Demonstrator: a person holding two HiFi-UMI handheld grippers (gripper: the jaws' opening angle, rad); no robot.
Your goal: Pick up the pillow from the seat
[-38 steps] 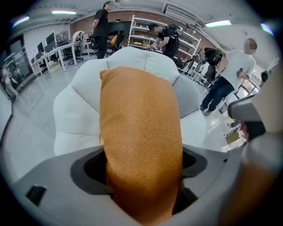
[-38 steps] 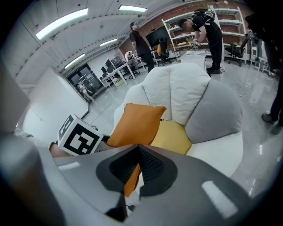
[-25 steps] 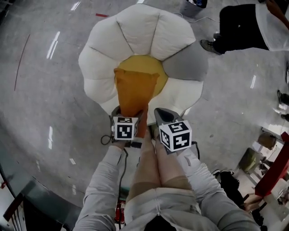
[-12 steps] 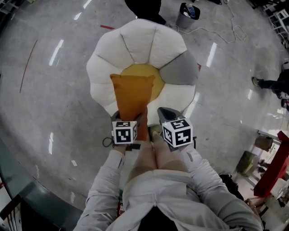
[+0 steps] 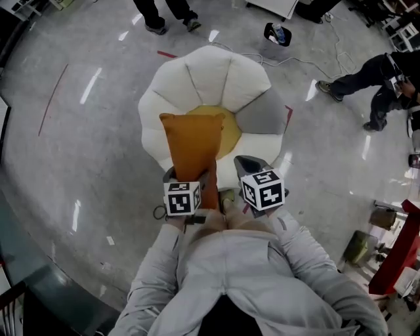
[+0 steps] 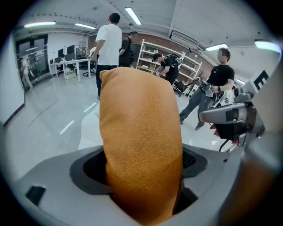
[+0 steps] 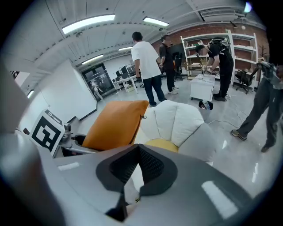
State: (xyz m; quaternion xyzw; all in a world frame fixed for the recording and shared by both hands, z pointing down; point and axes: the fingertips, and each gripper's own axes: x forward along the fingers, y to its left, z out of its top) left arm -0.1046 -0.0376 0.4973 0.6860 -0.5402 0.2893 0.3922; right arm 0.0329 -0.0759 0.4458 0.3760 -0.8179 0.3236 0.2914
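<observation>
The orange pillow hangs lifted over the flower-shaped seat, which has white petals, one grey petal and a yellow middle. My left gripper is shut on the pillow's near end. In the left gripper view the pillow fills the space between the jaws of the left gripper. Just to the right, my right gripper is held level with it, its jaws closed together on nothing. The right gripper view shows the right gripper, the pillow at its left and the seat ahead.
Several people stand around on the shiny grey floor, one at the right, another at the top. A black bin and a cable lie beyond the seat. Red furniture stands at the lower right.
The pillow has come up off the seat in my left gripper. The seat now looks smaller and farther below. People in the background have shifted.
</observation>
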